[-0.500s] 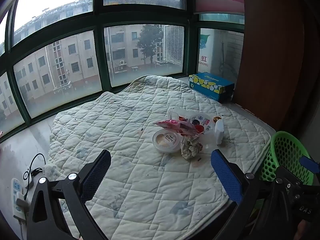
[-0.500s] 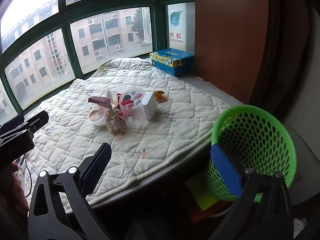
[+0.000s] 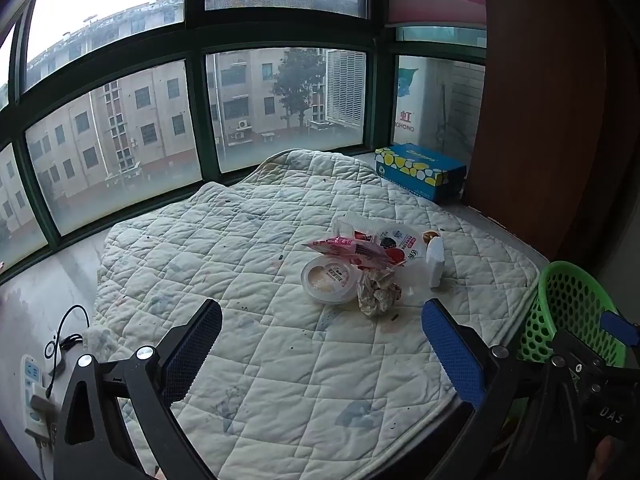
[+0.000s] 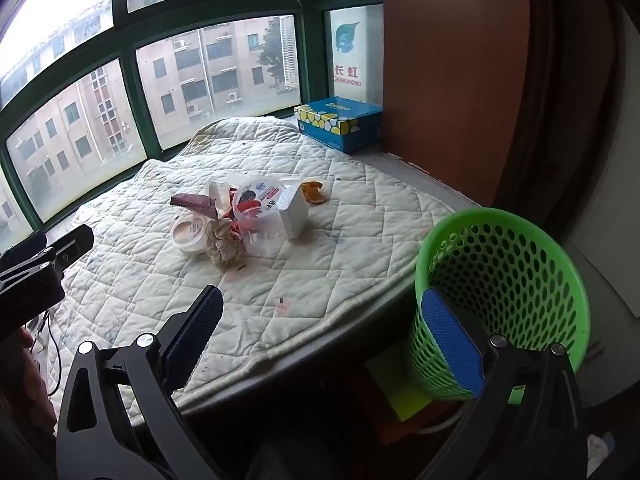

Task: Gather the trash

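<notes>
A pile of trash lies on a white quilted pad [image 3: 248, 264] [image 4: 352, 240]: a round white lid [image 3: 330, 279] [image 4: 190, 233], a crumpled paper ball [image 3: 376, 291] [image 4: 225, 246], a pink wrapper [image 3: 344, 249] [image 4: 194, 203], a clear plastic cup with a printed lid [image 3: 400, 242] [image 4: 260, 210], a small white carton [image 3: 435, 255] [image 4: 294, 211] and an orange scrap [image 4: 313, 192]. A green mesh basket [image 3: 576, 312] [image 4: 504, 280] stands at the pad's right edge. My left gripper [image 3: 320, 354] is open and empty, short of the pile. My right gripper [image 4: 320, 342] is open and empty over the pad's near edge.
A blue and yellow tissue box [image 3: 420, 170] [image 4: 338, 122] sits at the back by a brown wooden panel [image 3: 540, 120]. Green-framed windows [image 3: 192, 120] run behind the ledge. A power strip with a cable [image 3: 34, 396] lies at the far left.
Both grippers have shifted only slightly; the pile sits a touch higher in the right wrist view. Nothing was taken hold of or let go.
</notes>
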